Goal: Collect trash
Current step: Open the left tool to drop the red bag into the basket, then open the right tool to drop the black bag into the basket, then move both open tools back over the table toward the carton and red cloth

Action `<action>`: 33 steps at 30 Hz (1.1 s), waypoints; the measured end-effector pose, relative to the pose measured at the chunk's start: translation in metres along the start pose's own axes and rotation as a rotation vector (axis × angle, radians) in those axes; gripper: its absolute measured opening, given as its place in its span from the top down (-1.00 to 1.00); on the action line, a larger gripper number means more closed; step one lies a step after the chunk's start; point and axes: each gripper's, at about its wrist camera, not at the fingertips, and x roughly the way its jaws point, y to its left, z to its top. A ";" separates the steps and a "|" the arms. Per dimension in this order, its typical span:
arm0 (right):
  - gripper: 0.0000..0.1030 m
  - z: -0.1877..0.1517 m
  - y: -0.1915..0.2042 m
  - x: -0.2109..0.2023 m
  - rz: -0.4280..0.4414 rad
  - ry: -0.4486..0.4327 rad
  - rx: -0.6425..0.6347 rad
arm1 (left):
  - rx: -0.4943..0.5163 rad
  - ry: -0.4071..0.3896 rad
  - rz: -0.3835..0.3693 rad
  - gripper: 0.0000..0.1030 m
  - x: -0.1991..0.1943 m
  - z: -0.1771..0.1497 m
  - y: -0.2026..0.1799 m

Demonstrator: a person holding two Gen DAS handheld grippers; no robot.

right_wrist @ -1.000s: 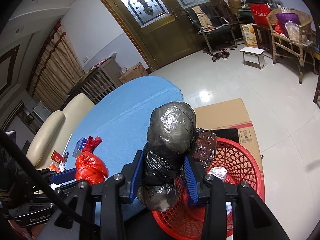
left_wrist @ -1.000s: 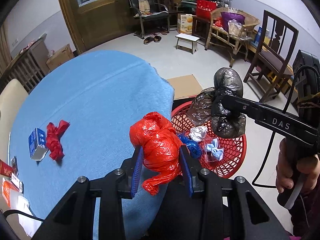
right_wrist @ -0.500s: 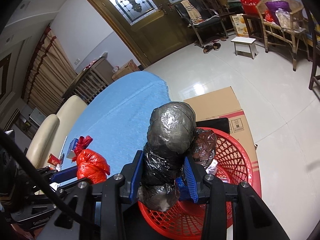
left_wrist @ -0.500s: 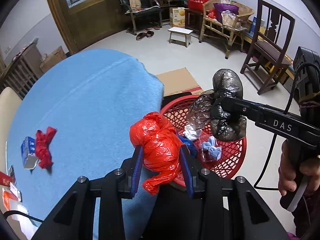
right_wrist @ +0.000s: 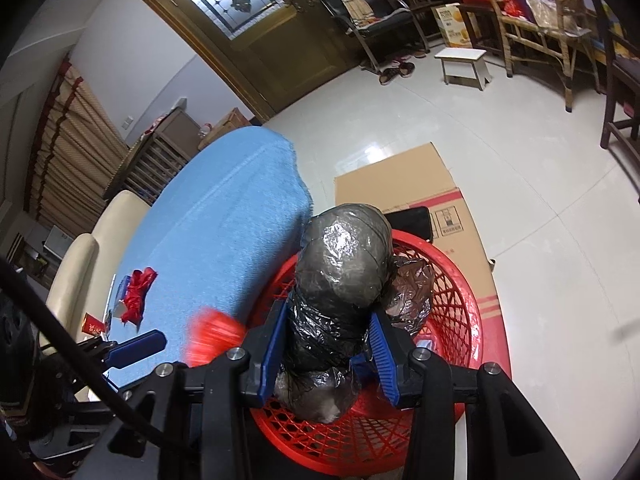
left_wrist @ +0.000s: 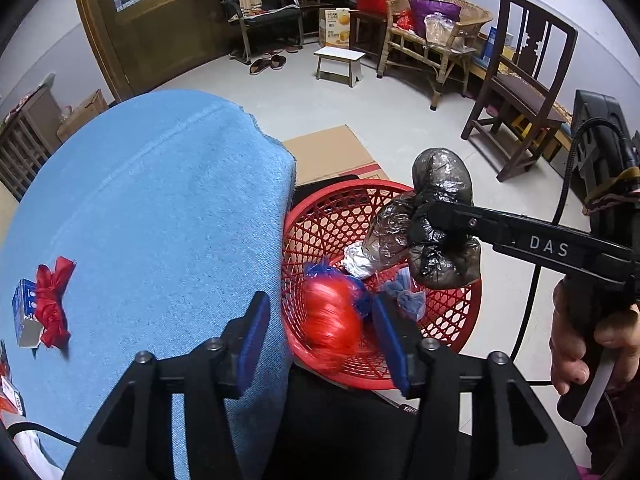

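Note:
My left gripper [left_wrist: 320, 332] is open above the red mesh basket [left_wrist: 452, 336]. A red plastic bag [left_wrist: 332, 316], blurred, is falling between its fingers into the basket; it also shows blurred in the right wrist view [right_wrist: 212, 334]. My right gripper [right_wrist: 326, 354] is shut on a black plastic bag [right_wrist: 340, 280] and holds it over the basket [right_wrist: 472, 312]. The black bag [left_wrist: 440, 216] also shows in the left wrist view. A red wrapper [left_wrist: 52, 304] and a small blue box [left_wrist: 22, 312] lie on the blue tablecloth [left_wrist: 160, 216].
The basket holds white and blue scraps [left_wrist: 360, 260]. Flat cardboard [left_wrist: 332, 152] lies on the floor behind it. A wooden chair [left_wrist: 520, 96], a wicker bench [left_wrist: 436, 28] and a white stool [left_wrist: 340, 64] stand farther back.
My left gripper has opened and let go of the red bag, which drops toward the basket. Both grippers have moved further over the basket. The right gripper keeps hold of the black bag.

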 end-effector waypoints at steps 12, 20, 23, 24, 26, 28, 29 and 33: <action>0.01 -0.002 0.005 0.008 0.002 0.042 0.011 | -0.066 -0.009 0.017 -0.16 -0.005 -0.013 0.023; 0.01 -0.002 0.017 0.009 0.010 0.042 -0.013 | -0.115 -0.030 0.136 -0.16 -0.019 -0.034 0.046; 0.01 -0.003 0.023 0.012 0.015 0.053 -0.025 | -0.123 -0.054 0.206 -0.16 -0.026 -0.037 0.055; 0.01 -0.003 0.026 0.013 0.016 0.057 -0.032 | -0.125 -0.064 0.221 -0.16 -0.029 -0.038 0.057; 0.01 -0.005 0.034 0.015 0.014 0.062 -0.052 | -0.121 -0.079 0.254 -0.16 -0.033 -0.040 0.061; 0.01 -0.005 0.040 0.016 0.016 0.065 -0.064 | -0.117 -0.090 0.283 -0.18 -0.037 -0.043 0.064; 0.01 -0.005 0.043 0.016 0.018 0.067 -0.070 | -0.119 -0.093 0.285 -0.19 -0.038 -0.044 0.067; 0.01 -0.006 0.058 0.020 0.021 0.076 -0.099 | -0.142 -0.098 0.305 -0.19 -0.042 -0.051 0.078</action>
